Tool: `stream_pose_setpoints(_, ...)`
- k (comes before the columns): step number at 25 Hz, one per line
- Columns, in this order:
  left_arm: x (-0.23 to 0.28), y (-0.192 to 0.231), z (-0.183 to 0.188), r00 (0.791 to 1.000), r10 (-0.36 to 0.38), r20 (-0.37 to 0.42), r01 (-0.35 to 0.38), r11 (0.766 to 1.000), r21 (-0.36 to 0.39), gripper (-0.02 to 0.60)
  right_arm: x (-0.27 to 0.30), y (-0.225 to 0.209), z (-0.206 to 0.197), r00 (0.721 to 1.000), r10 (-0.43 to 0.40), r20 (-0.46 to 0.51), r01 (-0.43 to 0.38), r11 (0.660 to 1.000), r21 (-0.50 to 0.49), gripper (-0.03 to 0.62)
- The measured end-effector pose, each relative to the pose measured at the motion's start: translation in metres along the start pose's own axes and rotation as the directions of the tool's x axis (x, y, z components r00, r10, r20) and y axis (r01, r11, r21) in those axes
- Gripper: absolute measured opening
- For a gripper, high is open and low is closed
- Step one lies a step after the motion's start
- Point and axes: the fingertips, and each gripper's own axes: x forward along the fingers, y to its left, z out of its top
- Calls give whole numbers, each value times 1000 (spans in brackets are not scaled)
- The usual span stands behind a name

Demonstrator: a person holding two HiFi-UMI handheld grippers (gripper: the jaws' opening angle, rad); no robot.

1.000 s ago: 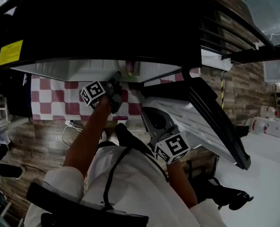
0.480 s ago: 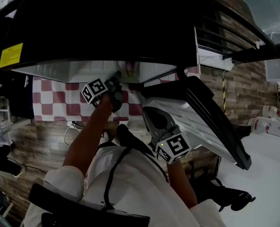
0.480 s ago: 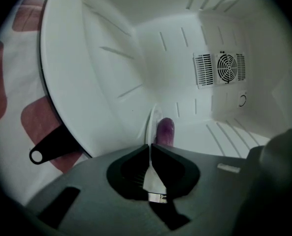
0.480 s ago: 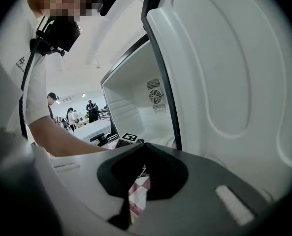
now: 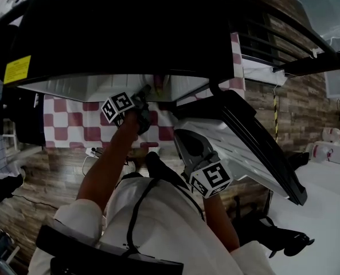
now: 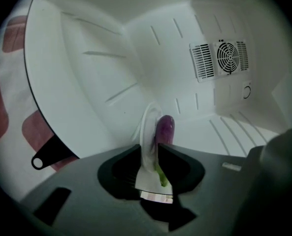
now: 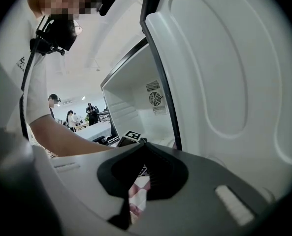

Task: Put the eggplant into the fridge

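- Progress: the eggplant (image 6: 166, 129) is inside the fridge (image 6: 86, 77) compartment, low down. Its purple end points towards the back wall and its green stalk end lies between the jaws of the left tool (image 6: 149, 146). Delivery is judged all but complete. Whether the eggplant rests on the compartment floor cannot be seen.
- Left tool: the jaws have just been opening and stand slightly apart. The eggplant's stalk end and a white wrapper (image 6: 146, 124) beside it fill the gap. The pads appear no longer to pinch them, though the margin is small.
- Right tool (image 7: 144, 144): jaws together, nothing between them. It hangs just beside the inner liner of the open door (image 7: 224, 82).
- Outstanding, in my judgement: draw the left tool back clear of the eggplant, confirm that it lies settled, then close the door if that is required.
- Left gripper view only: the compartment interior, the fan grille (image 6: 228, 57) on the back wall, and the eggplant against the jaws. The head view shows at most a small pinkish patch at the compartment mouth.
- Head view only: both arms together, the fridge's dark casing from above, and a red-and-white checked cloth (image 5: 66, 125) below the opening.
- Right gripper view only: the door liner at close range and the person's forearm (image 7: 67, 136) reaching towards the compartment.
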Motion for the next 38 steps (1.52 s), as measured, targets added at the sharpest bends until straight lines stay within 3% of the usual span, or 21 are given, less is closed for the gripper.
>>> stream_pose_setpoints(6,-2,-9,1,1000,16,2,-16,1000,18,177,-7,-2,4,1000,-10,16,10,1000,3,6)
stream_pose_setpoints(11,-14,-13,4,1000,7,9,-7,1000,29,186,-8,2,6,999,-13,30,13,1000,5,6)
stream_pose_setpoints(14,-28,-17,9,1000,-2,21,1,998,61,113,-6,7,6,999,-15,37,14,1000,7,6)
stream_pose_setpoints(17,-49,-26,14,999,-25,28,21,992,121,80,-5,11,6,998,-22,52,21,1000,10,6)
stream_pose_setpoints(25,-117,-51,16,995,-93,21,86,970,228,52,-10,36,12,993,-56,103,55,998,14,6)
stream_pose_setpoints(30,-170,-56,13,993,-118,8,110,947,303,8,-17,62,7,990,-71,126,68,997,21,6)
stream_pose_setpoints(38,-263,-60,-4,985,-171,-26,167,899,405,6,-32,113,-13,985,-99,139,99,995,8,6)
